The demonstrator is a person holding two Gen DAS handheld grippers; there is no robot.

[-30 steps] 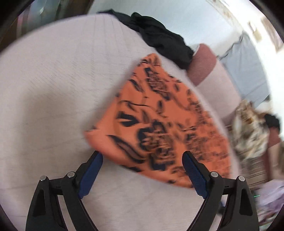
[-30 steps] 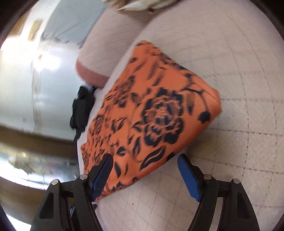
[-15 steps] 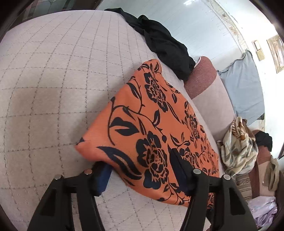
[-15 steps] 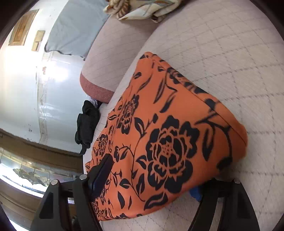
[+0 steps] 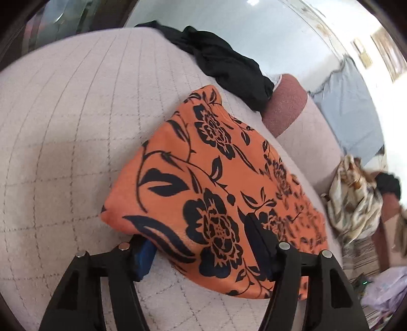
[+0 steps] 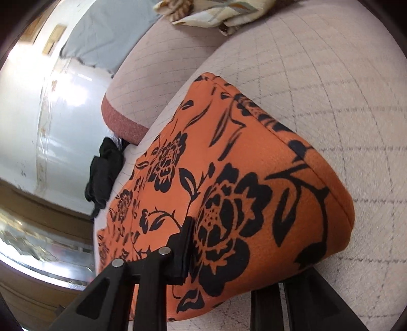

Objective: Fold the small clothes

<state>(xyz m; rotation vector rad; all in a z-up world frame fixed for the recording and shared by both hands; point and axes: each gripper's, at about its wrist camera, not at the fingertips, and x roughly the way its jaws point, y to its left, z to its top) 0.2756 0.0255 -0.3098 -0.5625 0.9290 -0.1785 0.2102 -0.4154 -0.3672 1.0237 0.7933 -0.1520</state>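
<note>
An orange garment with a black flower print lies folded on a quilted beige cushion. My left gripper straddles its near edge, one finger under the cloth and one on top, the jaws still fairly wide. In the right wrist view the same garment fills the middle. My right gripper straddles its near edge too, left finger on top, right finger under the fold. Whether either is clamped tight I cannot tell.
A black garment lies at the cushion's far edge, and shows in the right wrist view. A pink-ended bolster lies behind. A cream patterned cloth lies at right and shows in the right wrist view.
Both grippers moved forward from in front of the orange garment onto its near edge, and the fingers have come closer together around the cloth.
</note>
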